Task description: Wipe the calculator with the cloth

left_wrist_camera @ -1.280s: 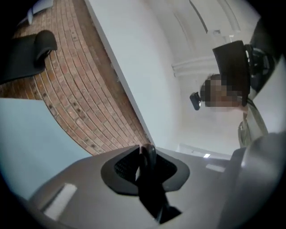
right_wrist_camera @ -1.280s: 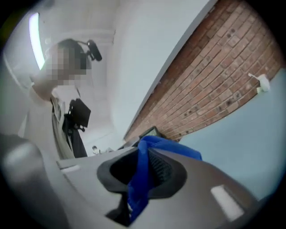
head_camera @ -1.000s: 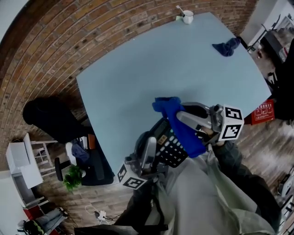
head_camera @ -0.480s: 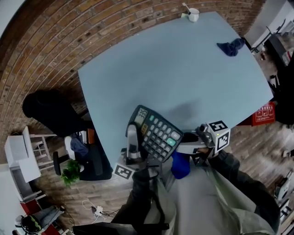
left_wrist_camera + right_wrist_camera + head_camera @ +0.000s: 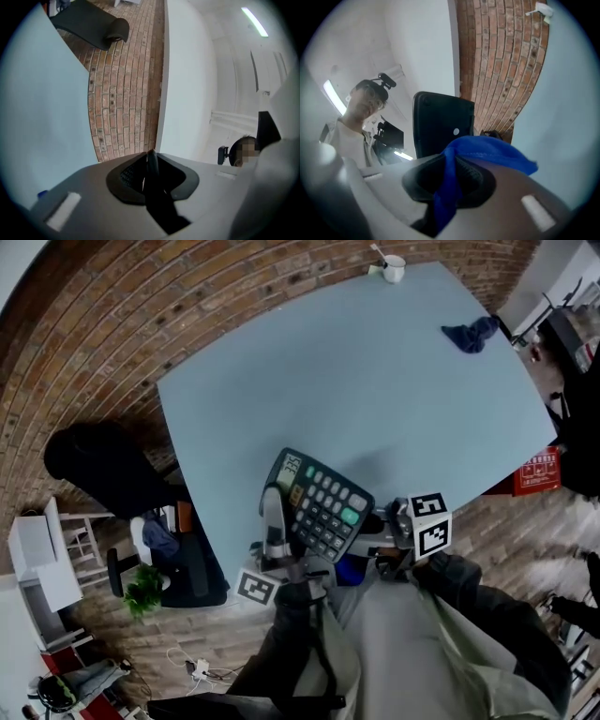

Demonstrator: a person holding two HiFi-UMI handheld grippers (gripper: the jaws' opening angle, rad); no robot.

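Head view: calculator (image 5: 319,507) beside blue cloth (image 5: 349,569)

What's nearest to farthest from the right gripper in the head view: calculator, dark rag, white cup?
1. The calculator, just left of the right gripper.
2. The dark rag, table's far right.
3. The white cup, table's far edge.

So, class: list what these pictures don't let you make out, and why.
- Display of the calculator: head view, digits too small to read.
- The blue cloth: head view, mostly hidden under the calculator.
- Contents of the mug: head view, too small.
- Keys of the calculator: left gripper view shows only its thin edge.
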